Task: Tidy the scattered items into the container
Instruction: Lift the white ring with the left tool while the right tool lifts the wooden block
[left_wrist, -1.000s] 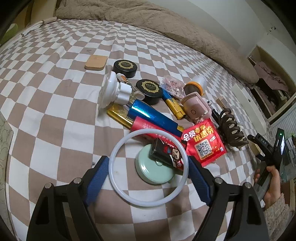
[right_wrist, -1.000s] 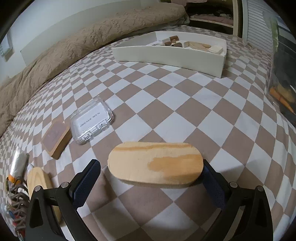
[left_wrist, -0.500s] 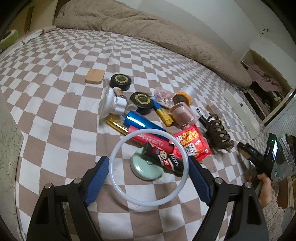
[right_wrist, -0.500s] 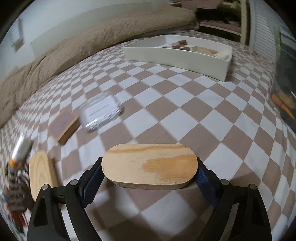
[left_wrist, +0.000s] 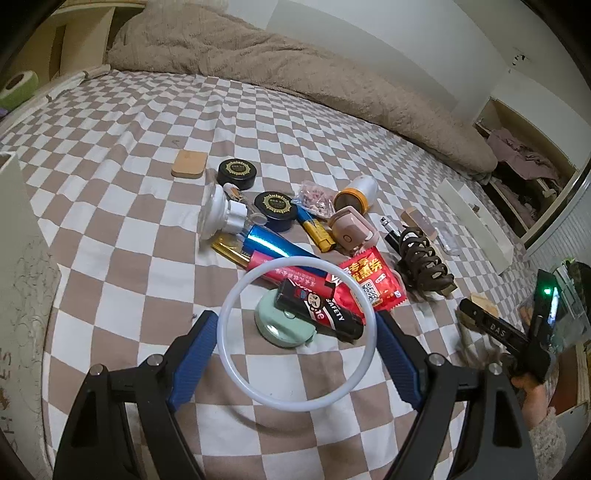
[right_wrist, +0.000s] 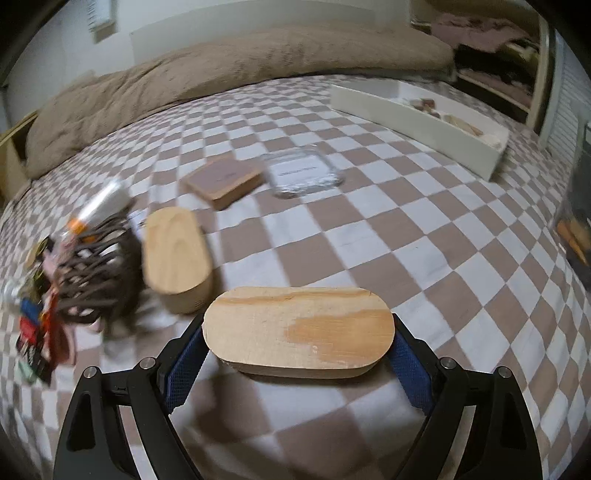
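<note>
The left gripper (left_wrist: 297, 345) holds a thin white ring (left_wrist: 296, 340), with its two blue fingers (left_wrist: 192, 360) pressed on the ring's sides at 9 and 3 o'clock. Seen through the ring, a mint green round case (left_wrist: 275, 325) lies on the checkered bed cover (left_wrist: 129, 206) with a black tube (left_wrist: 321, 314) on top of it. A bit farther, toward 12 o'clock, sits a heap of small things: a red packet (left_wrist: 371, 282), a shiny blue tube (left_wrist: 275, 243), a brown hair claw (left_wrist: 421, 258) and two black round tins (left_wrist: 236, 173). The right gripper (right_wrist: 297, 345) pinches a long wooden oval block (right_wrist: 299, 330) by its two ends. Beyond it, at 10 o'clock, lies another wooden oval (right_wrist: 175, 247). The white container (right_wrist: 417, 123) waits far off at 1 o'clock, with a few pieces already inside.
</note>
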